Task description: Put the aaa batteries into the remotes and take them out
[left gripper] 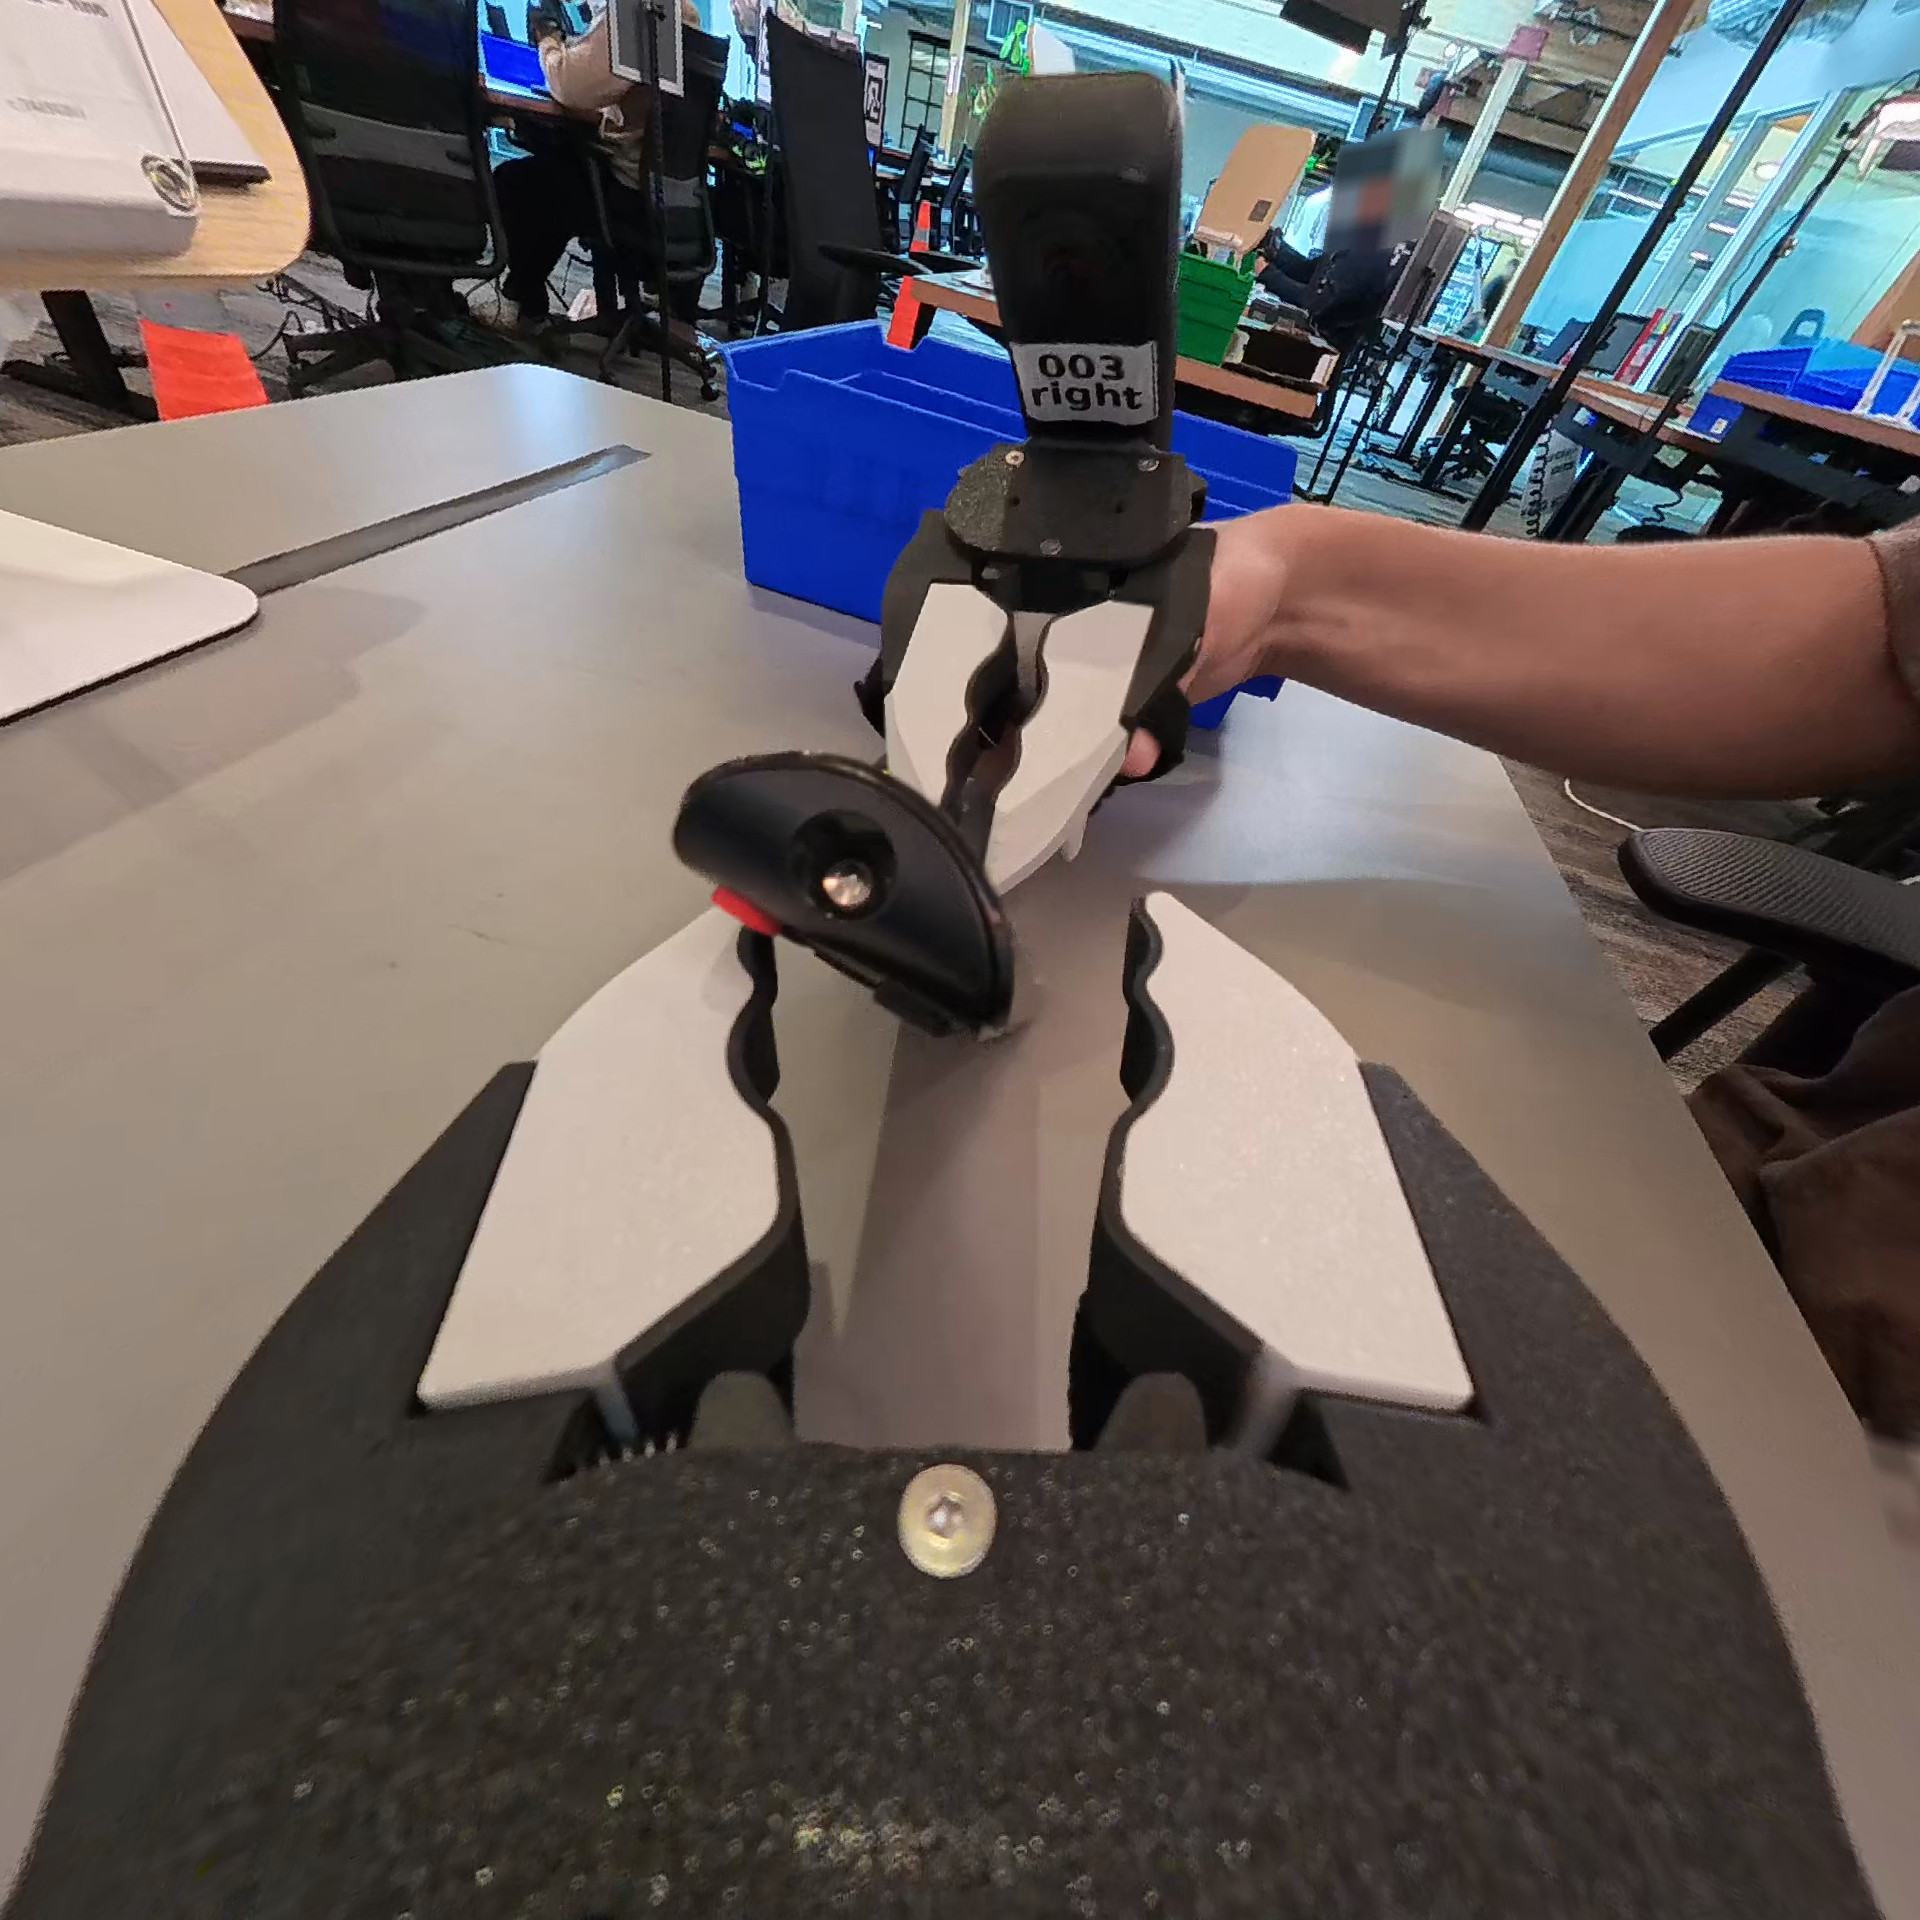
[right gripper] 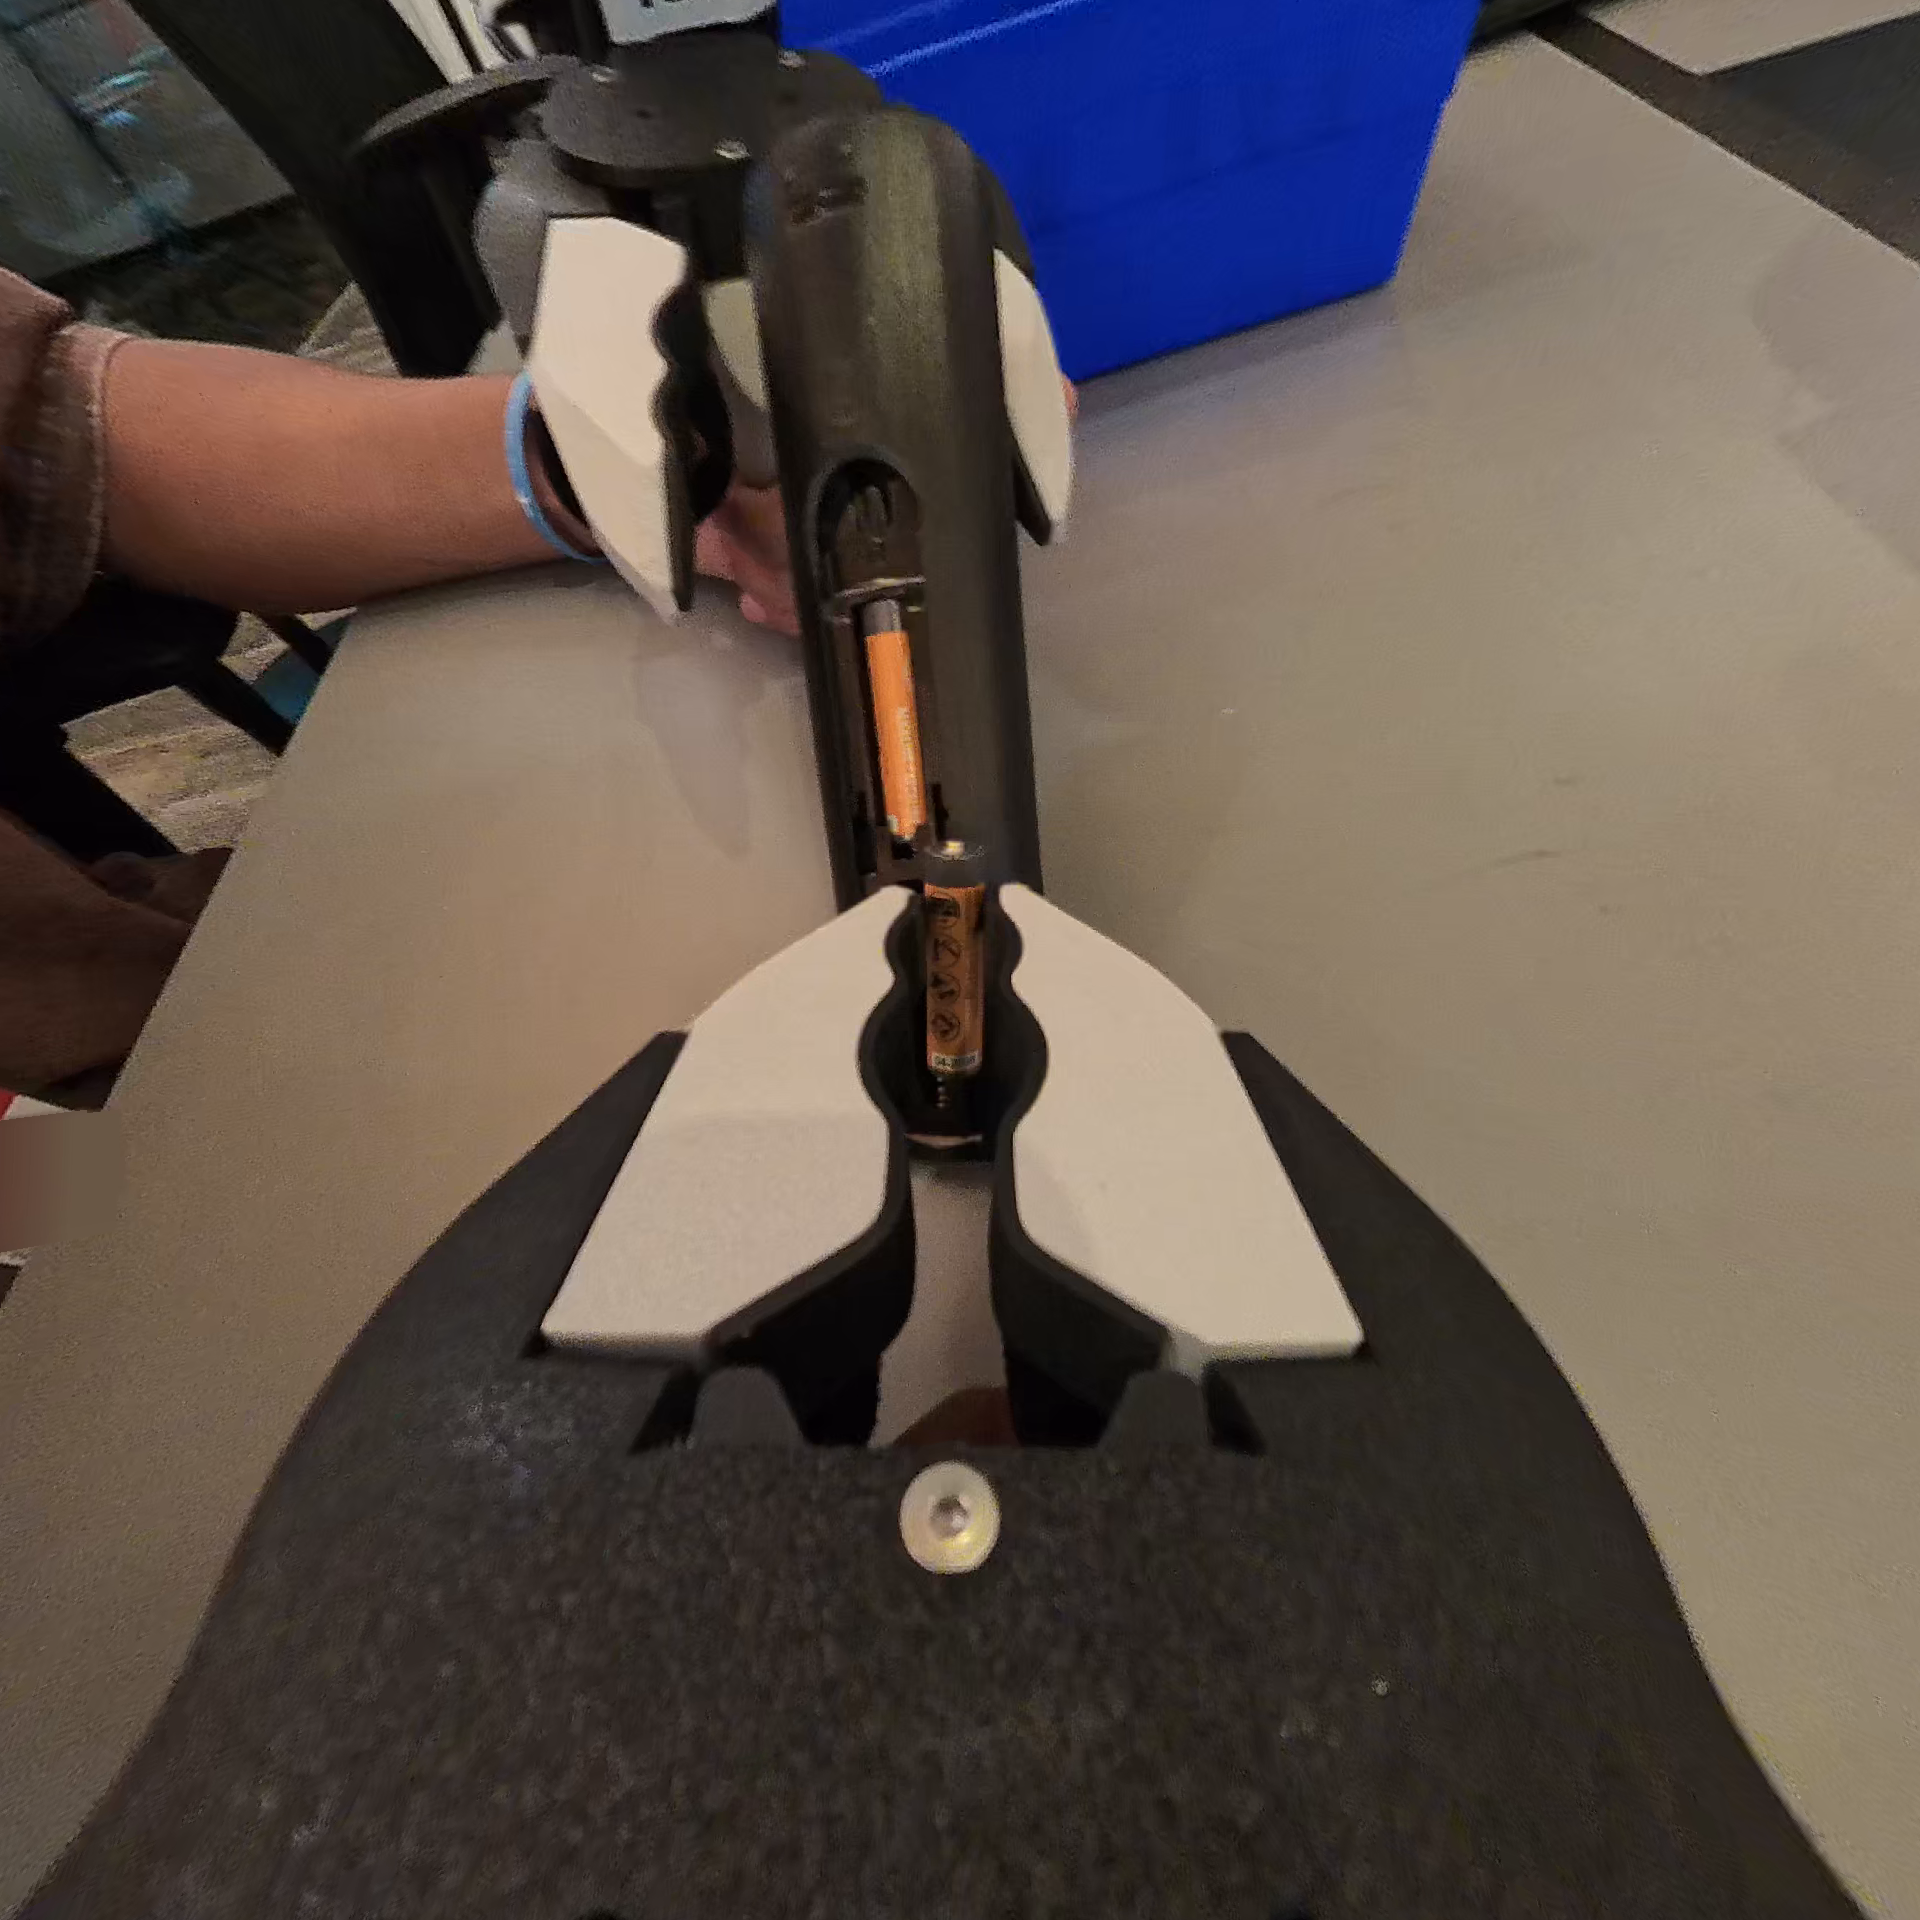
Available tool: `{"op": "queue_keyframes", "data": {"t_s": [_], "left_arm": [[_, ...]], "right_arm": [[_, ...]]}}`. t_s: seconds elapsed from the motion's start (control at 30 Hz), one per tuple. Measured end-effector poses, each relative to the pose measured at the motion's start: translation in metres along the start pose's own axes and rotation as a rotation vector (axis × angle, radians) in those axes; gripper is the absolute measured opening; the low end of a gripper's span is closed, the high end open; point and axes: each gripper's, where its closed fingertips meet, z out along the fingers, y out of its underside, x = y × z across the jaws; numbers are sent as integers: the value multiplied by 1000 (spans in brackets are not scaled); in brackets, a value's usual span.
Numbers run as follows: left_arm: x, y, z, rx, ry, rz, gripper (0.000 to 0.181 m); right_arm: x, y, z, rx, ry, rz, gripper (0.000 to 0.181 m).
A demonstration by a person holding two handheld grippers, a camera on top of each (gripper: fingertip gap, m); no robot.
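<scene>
Right gripper pinches a battery at the remote, blue bin behind; left gripper gapes wide

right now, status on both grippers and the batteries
Left gripper open around remote. Right gripper shut on battery at the open bay; second battery seated inside. Blue bin behind, nothing in the way.

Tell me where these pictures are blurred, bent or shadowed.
Left wrist view: wide-angle bending curves the table edges; the remote is slightly soft; a mosaic patch covers someone in the background. Right wrist view: the far remote end and the left gripper are blurred; the held battery is sharp; soft shadows lie on the table.
</scene>
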Motion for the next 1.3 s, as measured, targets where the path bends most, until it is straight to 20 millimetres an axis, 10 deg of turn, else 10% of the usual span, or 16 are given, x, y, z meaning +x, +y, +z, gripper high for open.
{"op": "queue_keyframes", "data": {"t_s": [1.3], "left_arm": [[26,5,8,-27,-72,181,56]], "right_arm": [[1,18,10,-200,15,-165,10]]}}
